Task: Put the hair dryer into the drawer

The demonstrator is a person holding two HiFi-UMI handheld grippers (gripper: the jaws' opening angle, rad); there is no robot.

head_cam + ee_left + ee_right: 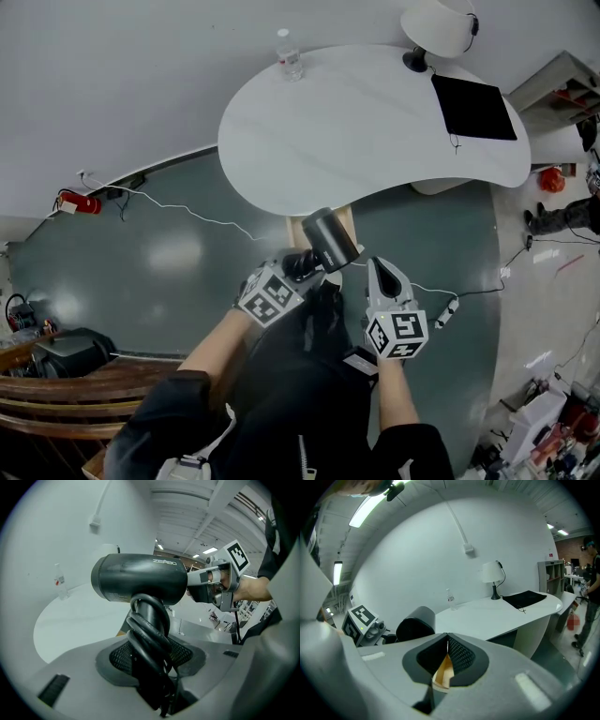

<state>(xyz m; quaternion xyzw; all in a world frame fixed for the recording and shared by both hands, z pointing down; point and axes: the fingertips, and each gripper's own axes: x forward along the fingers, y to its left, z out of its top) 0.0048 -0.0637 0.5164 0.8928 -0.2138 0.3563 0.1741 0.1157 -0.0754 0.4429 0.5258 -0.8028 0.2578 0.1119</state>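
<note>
1. While the left gripper [151, 667] is clenched on the handle of the matte black plastic hair dryer [140, 578], the thick black rubber cord [149, 634] coiled round that handle lies between the pads too. The grip therefore bears partly on cable.
2. I judge that the coil could give or slide under pressure, letting the dryer twist. Its barrel rides above the jaws, so it is top-heavy.
3. A strand of cord runs down past the jaws and might snag a drawer edge on the way in.
4. Pressed together on nothing, the right gripper [446, 654] shows only a sliver of tan wood beyond its closed jaws. It hangs just right of the dryer, not touching it.
5. From the head view, the dryer is held in the air at the near edge of the white curved table [375, 122], over a tan wooden piece [293, 228] beneath it. That is likely the drawer; whether it is open I cannot tell.
6. Far across the tabletop stand a clear plastic bottle [290, 54], a white-shaded lamp [438, 26] and a flat black mat [473, 106].
</note>
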